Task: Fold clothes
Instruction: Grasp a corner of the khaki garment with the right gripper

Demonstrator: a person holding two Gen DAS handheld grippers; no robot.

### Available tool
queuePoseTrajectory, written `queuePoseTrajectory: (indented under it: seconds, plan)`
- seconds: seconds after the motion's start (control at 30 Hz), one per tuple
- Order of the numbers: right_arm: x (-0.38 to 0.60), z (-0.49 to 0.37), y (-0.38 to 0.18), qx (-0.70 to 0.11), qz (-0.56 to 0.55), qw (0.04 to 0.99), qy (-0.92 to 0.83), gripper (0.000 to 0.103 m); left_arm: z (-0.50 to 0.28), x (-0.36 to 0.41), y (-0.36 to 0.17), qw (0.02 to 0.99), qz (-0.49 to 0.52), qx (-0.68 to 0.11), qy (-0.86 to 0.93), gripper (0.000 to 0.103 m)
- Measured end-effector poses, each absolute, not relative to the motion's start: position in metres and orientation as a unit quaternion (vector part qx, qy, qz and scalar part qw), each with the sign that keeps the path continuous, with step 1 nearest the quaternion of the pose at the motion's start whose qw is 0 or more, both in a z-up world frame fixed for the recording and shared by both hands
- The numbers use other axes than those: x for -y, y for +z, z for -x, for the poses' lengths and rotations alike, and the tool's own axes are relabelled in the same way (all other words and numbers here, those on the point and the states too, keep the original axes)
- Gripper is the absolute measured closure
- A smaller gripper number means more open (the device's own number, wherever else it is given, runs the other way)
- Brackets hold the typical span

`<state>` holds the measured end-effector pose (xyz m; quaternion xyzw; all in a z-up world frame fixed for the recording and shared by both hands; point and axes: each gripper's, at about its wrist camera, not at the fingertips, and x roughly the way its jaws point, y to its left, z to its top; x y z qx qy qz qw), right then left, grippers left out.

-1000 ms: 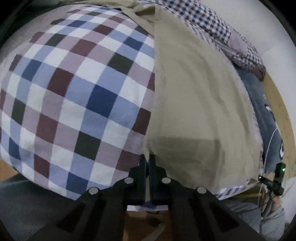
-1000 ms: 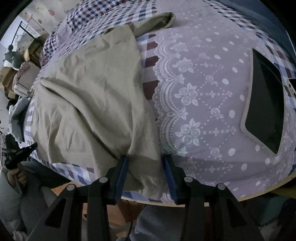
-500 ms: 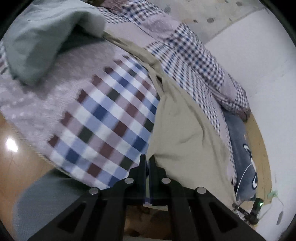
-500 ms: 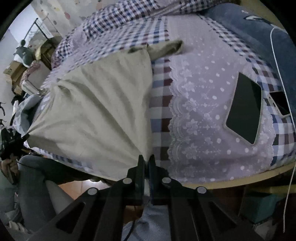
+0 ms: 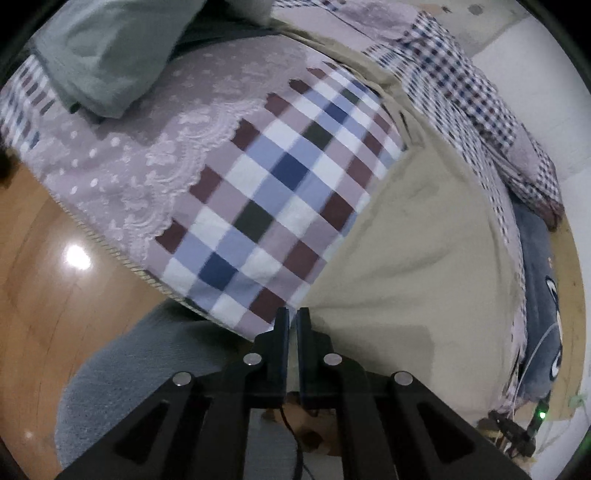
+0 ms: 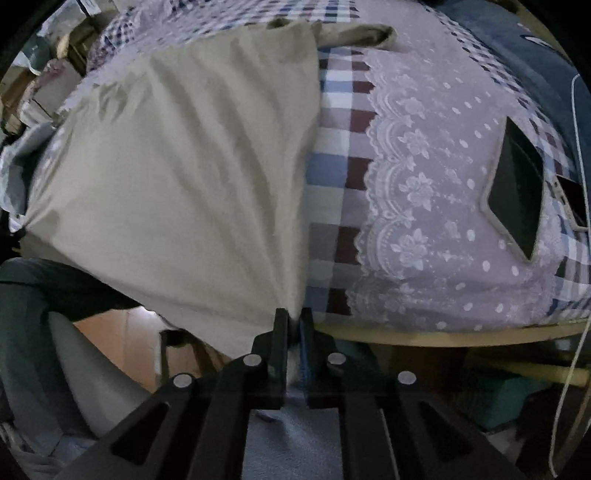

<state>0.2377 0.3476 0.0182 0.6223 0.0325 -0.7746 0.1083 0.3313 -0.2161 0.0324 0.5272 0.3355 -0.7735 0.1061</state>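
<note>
A beige garment (image 5: 417, 251) lies stretched across a checked bedsheet (image 5: 280, 192), its near edge pulled off the bed's side. My left gripper (image 5: 291, 314) is shut on one near corner of it. In the right wrist view the same beige garment (image 6: 184, 166) fans out in taut creases from my right gripper (image 6: 293, 314), which is shut on the other near corner. A narrow part of the cloth (image 6: 354, 33) trails at the far end of the bed.
A grey-green pillow (image 5: 107, 55) lies at the far left. A tablet (image 6: 517, 188) and a phone (image 6: 572, 203) rest on the lilac lace cover (image 6: 436, 147). A blue blanket (image 5: 539, 295) and a checked pillow (image 5: 480, 96) lie far right. Wooden floor (image 5: 55, 295) is below.
My right gripper, open around the hem a second ago, has shut on it. Both grippers pulled back from the bed, drawing the garment taut over its edge.
</note>
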Motion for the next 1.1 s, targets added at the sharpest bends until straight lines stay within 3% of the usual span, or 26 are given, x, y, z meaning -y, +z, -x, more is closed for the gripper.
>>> queuePoseTrajectory:
  seconds: [0.1, 0.17, 0.23, 0.33, 0.47, 0.63, 0.83, 1.1]
  plan:
    - [-0.353, -0.236, 0.023, -0.045, -0.62, 0.085, -0.778, 0.094, -0.339, 0.221, 0.042, 0.111, -0.51, -0.339, -0.783, 0.087]
    - [-0.36, -0.233, 0.032, -0.038, -0.611, 0.076, -0.787, 0.08, -0.34, 0.222, 0.054, 0.102, -0.487, -0.339, -0.799, 0.061]
    - [-0.367, -0.226, 0.042, -0.023, -0.596, 0.071, -0.8, 0.069, -0.335, 0.219, 0.067, 0.081, -0.461, -0.337, -0.817, 0.045]
    - [-0.376, -0.207, 0.059, 0.009, -0.567, 0.064, -0.821, 0.064, -0.318, 0.207, 0.095, 0.031, -0.414, -0.338, -0.845, 0.041]
    - [-0.378, -0.166, 0.075, 0.069, -0.529, 0.065, -0.843, 0.062, -0.278, 0.179, 0.126, -0.05, -0.345, -0.353, -0.868, 0.019]
    - [-0.382, -0.096, 0.085, 0.169, -0.483, 0.053, -0.858, 0.062, -0.203, 0.143, 0.147, -0.127, -0.305, -0.35, -0.877, 0.018]
    - [-0.382, 0.005, 0.074, 0.21, -0.47, 0.041, -0.856, 0.062, -0.097, 0.108, 0.135, -0.181, -0.299, -0.332, -0.876, 0.017]
    - [-0.373, 0.113, 0.019, 0.157, -0.541, -0.017, -0.826, 0.062, -0.03, 0.094, 0.077, -0.196, -0.336, -0.338, -0.857, 0.017]
